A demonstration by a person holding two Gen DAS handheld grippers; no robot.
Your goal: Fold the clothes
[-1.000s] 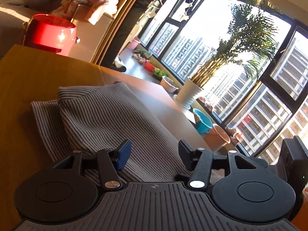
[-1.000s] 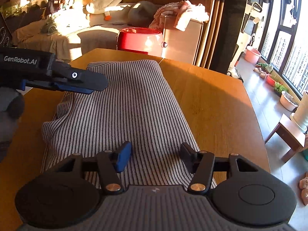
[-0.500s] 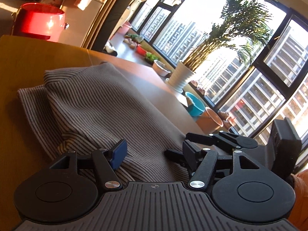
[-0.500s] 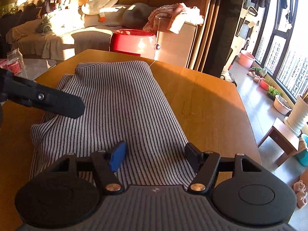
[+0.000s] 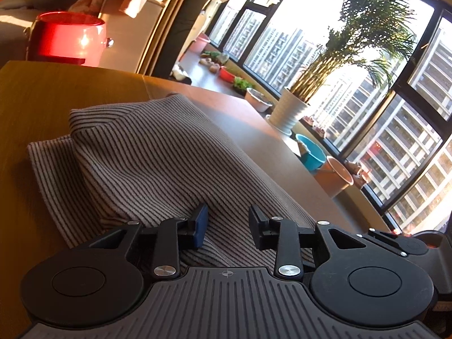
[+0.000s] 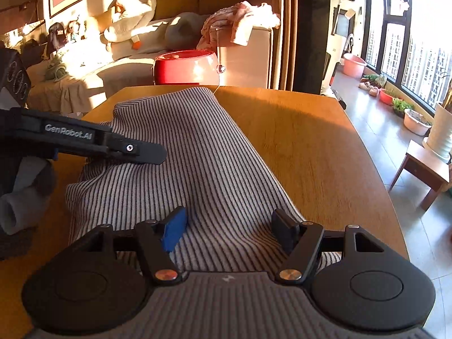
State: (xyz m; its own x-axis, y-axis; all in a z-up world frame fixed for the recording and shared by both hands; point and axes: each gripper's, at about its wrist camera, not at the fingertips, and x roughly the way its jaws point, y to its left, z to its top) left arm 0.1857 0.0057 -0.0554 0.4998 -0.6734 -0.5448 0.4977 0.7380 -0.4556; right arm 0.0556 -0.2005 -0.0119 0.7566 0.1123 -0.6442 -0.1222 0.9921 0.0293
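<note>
A grey garment with thin dark stripes point(image 6: 203, 152) lies folded lengthwise on the wooden table point(image 6: 310, 141). It also shows in the left wrist view point(image 5: 147, 158), bunched up with a raised fold near my fingers. My left gripper point(image 5: 227, 227) is open, its jaws low over the near end of the garment. My right gripper point(image 6: 230, 231) is open wide over the near end, fabric rising between its jaws. The left gripper also shows in the right wrist view point(image 6: 135, 149), over the garment's left edge. The right gripper's body shows in the left wrist view point(image 5: 409, 243).
A red pot point(image 6: 186, 67) stands beyond the table's far edge, beside a cabinet draped with pink clothes point(image 6: 240, 19). A sofa with soft toys point(image 6: 127, 31) is at the back left. A potted palm point(image 5: 291, 110), bowls and windows are to the right.
The left gripper swung away and came back over the garment's left edge. The near end of the garment has bunched up into a raised fold between both grippers' jaws.
</note>
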